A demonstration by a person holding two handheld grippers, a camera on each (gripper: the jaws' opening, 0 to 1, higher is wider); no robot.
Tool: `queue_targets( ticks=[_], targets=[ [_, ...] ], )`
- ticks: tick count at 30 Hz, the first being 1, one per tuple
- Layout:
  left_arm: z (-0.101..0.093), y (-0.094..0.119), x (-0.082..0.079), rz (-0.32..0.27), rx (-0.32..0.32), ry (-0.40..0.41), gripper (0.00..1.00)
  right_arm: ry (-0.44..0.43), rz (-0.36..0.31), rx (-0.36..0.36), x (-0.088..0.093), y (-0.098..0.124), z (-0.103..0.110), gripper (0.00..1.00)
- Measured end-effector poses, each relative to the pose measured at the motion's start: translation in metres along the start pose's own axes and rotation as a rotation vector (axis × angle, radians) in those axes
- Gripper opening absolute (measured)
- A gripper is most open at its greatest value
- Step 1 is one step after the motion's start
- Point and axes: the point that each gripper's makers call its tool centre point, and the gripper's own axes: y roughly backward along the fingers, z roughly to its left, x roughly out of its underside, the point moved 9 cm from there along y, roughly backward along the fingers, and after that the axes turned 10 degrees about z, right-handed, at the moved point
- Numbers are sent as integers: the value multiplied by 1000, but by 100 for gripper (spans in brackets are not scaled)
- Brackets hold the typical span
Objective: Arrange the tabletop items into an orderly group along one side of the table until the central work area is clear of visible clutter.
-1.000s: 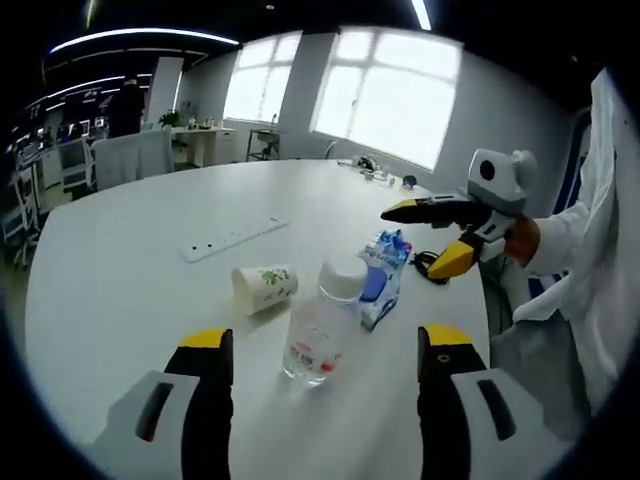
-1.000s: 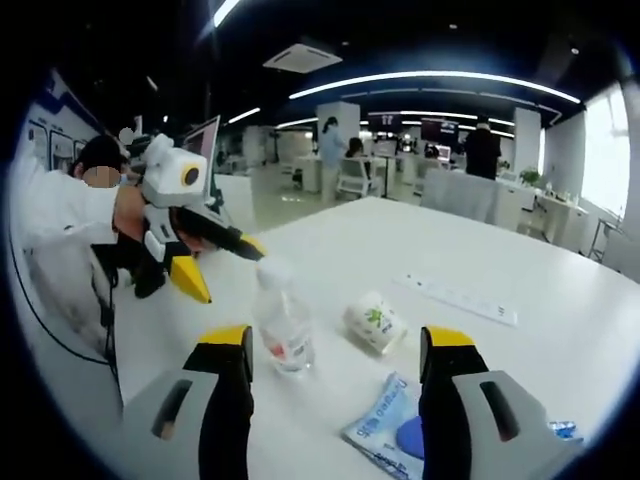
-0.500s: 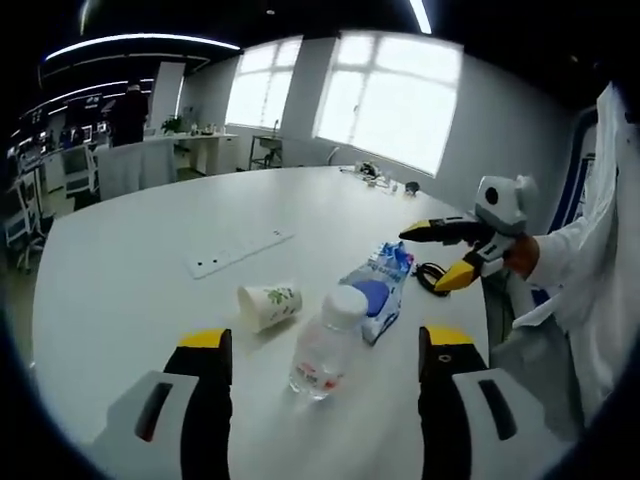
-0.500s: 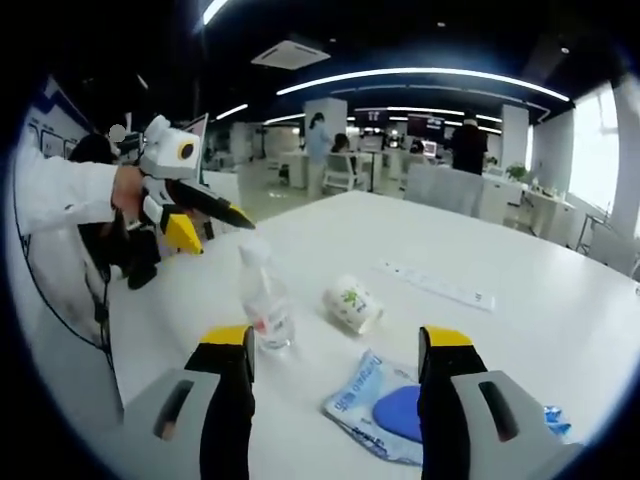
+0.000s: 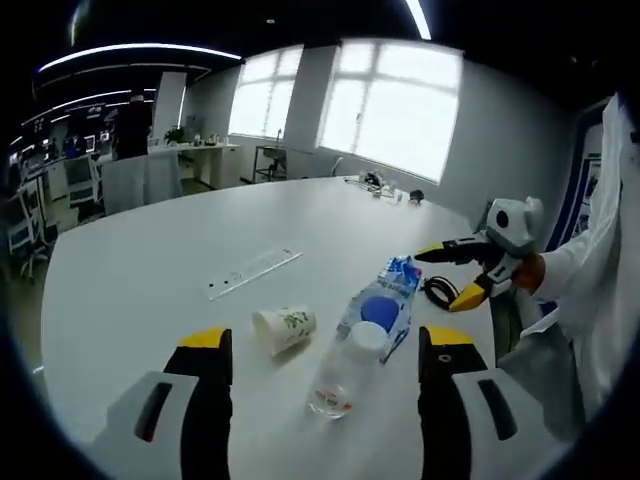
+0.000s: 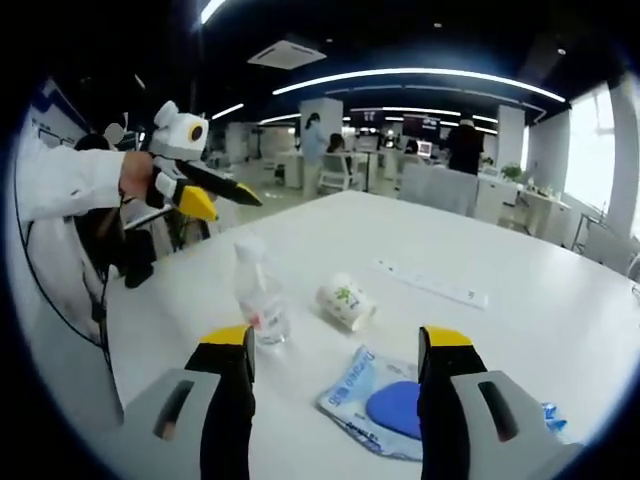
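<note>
Apparently nothing is being arranged yet: clear plastic water bottle (image 5: pixel 345 368), tipped paper cup (image 5: pixel 284 328) and blue snack packet (image 5: pixel 383 308) are lying mid-worktop (image 5: pixel 150 270), toward twelve o'clock of the left gripper (image 5: pixel 325 400) and right gripper (image 6: pixel 335 400), both spread and carrying nothing.

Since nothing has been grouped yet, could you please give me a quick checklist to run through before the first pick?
1. Left gripper open and empty: ok, its jaws stand apart with nothing between them.
2. Right gripper open and empty: ok, jaws apart, held above the table.
3. Water bottle upright and ungripped: ok, standing with its cap on.
4. Paper cup standing: not ok, it lies on its side near the bottle.
5. Blue packet flat and free: ok, nothing rests on it.
6. Power strip cord clear of the other items: cannot tell, no cord is visible.
</note>
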Motion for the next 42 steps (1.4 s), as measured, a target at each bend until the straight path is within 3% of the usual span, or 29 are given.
queue_targets(
  ticks=[10, 25, 42],
  targets=[
    [18, -12, -12, 9, -1, -9, 75, -1, 6, 12, 1, 1, -4, 64],
    [44, -42, -16, 28, 39, 16, 69, -14, 22, 28, 8, -2, -9, 63],
    [69, -86, -3, 119, 102, 83, 61, -31, 45, 50, 15, -4, -18, 63]
  ],
)
